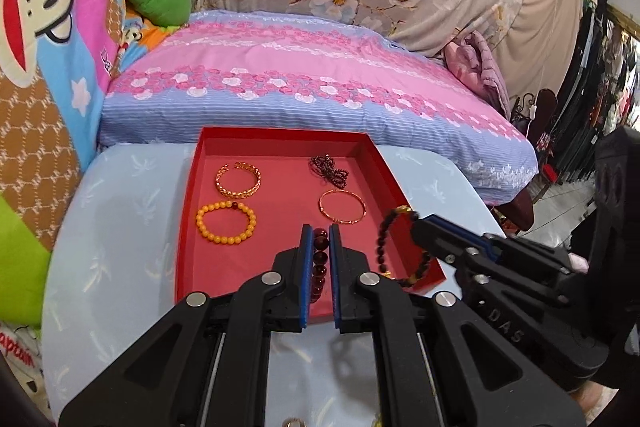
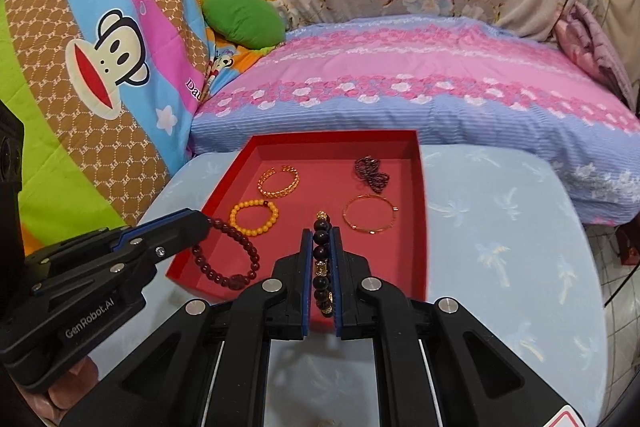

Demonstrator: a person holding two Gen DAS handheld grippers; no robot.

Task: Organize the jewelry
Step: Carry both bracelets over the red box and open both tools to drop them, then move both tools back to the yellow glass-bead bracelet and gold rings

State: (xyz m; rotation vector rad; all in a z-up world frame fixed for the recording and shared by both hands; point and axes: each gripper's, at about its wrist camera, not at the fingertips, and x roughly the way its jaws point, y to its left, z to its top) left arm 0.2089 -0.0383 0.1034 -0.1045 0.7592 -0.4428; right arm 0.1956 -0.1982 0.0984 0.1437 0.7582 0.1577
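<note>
Pale blue table (image 1: pixel 120 227), bed behind: red tray (image 1: pixel 188 227) holds four bracelets. Your left gripper (image 1: pixel 319 233) pinches a dark red bead bracelet (image 2: pixel 224 255) over the tray's near left. Your right gripper (image 2: pixel 320 237) pinches a black bead bracelet (image 1: pixel 400 247), near right.

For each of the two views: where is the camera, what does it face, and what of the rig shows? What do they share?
Left wrist: rides the left gripper, facing the red cardboard tray; jaws shut on the dark red beaded bracelet; right gripper enters at right.
Right wrist: rides the right gripper, same heading; jaws shut on the black-and-gold beaded bracelet; left gripper enters at left.
Shared: tray, orange beaded bracelet, pink floral bedding.
</note>
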